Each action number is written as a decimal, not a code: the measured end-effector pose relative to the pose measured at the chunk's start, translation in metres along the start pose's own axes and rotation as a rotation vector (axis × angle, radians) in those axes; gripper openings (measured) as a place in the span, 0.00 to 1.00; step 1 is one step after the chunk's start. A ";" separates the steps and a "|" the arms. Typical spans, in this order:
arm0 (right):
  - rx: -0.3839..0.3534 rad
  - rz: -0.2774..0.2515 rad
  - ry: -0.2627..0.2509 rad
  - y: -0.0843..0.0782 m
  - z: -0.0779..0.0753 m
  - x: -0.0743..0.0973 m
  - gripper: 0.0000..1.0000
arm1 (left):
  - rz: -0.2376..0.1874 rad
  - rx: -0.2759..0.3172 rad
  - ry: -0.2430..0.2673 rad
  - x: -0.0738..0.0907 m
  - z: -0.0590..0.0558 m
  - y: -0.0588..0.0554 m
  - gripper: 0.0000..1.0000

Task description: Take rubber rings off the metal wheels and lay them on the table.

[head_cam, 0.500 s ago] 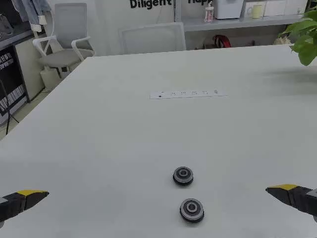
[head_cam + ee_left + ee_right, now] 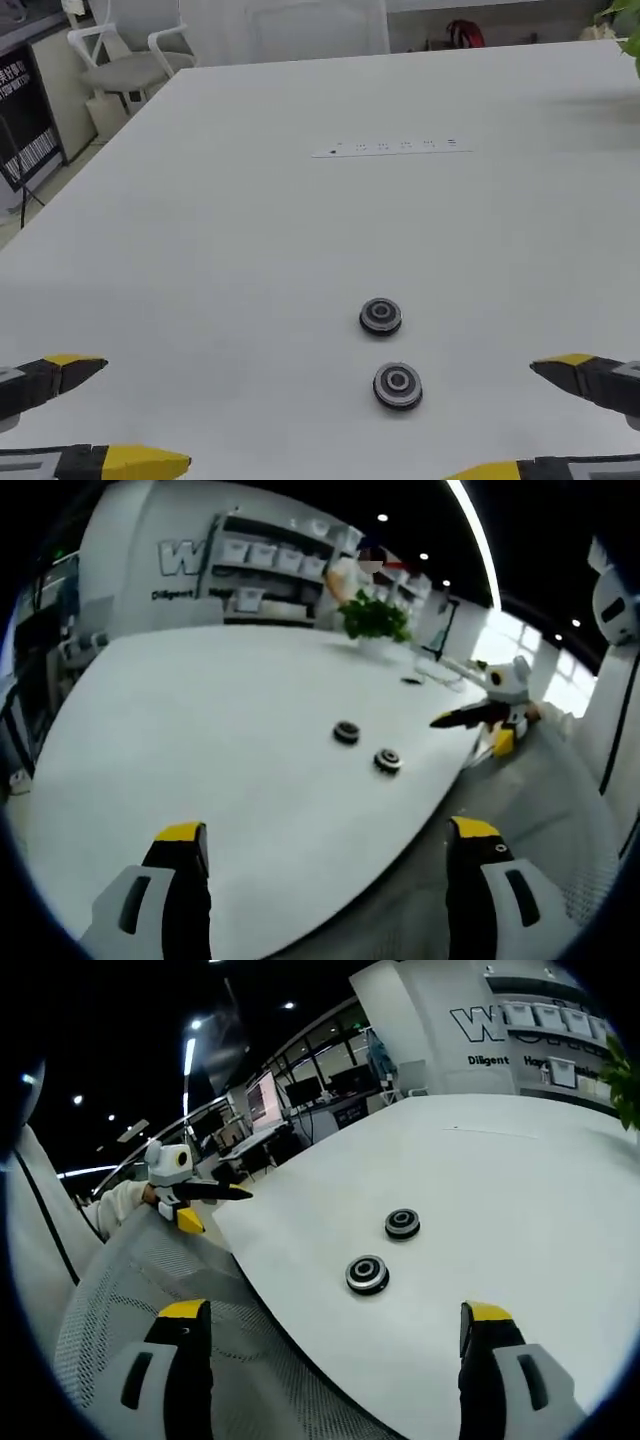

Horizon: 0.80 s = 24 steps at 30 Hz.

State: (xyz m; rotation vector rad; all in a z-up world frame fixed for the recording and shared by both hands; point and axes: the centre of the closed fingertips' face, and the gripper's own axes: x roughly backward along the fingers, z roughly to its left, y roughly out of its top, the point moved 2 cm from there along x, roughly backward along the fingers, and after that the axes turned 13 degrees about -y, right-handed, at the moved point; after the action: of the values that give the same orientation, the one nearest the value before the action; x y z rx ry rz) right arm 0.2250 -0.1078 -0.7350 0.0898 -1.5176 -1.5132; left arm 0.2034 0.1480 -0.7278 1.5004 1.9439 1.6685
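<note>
Two small metal wheels with dark rubber rings lie flat on the white table (image 2: 250, 230). The farther wheel (image 2: 380, 316) (image 2: 346, 732) (image 2: 402, 1223) and the nearer wheel (image 2: 398, 386) (image 2: 388, 761) (image 2: 367, 1273) sit a short gap apart. My left gripper (image 2: 120, 415) (image 2: 327, 830) hovers open at the table's near left edge, well away from the wheels. At the near right, my right gripper (image 2: 500, 420) (image 2: 336, 1311) is also open, with nothing between its yellow-tipped jaws. Each gripper appears in the other's view, the right gripper (image 2: 470, 716) and the left gripper (image 2: 215, 1192).
A flush white socket strip (image 2: 392, 148) lies in the table's middle, beyond the wheels. A grey chair (image 2: 120, 55) stands past the far left corner, and a green plant (image 2: 375, 618) at the far right. A mesh chair back (image 2: 150, 1290) is close below the table's near edge.
The head camera has tipped down, so the wheels sit higher in the picture and both jaws of each gripper now show. The wheels have not moved.
</note>
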 end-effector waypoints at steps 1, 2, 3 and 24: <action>-0.003 -0.002 0.000 0.000 0.000 0.000 1.00 | 0.012 -0.012 -0.005 -0.001 -0.001 -0.001 1.00; -0.008 -0.005 -0.002 0.001 -0.001 0.000 1.00 | 0.023 -0.014 -0.007 -0.002 -0.001 -0.003 1.00; -0.014 -0.008 -0.006 0.001 -0.002 0.000 1.00 | 0.031 -0.012 -0.011 -0.002 -0.002 -0.004 1.00; -0.049 -0.008 -0.005 0.000 -0.002 -0.001 1.00 | 0.073 -0.005 -0.020 -0.003 -0.004 -0.009 1.00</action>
State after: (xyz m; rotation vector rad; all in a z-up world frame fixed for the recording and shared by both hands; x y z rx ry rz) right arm 0.2264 -0.1085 -0.7353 0.0636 -1.4853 -1.5573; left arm 0.1968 0.1438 -0.7353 1.5987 1.8953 1.6793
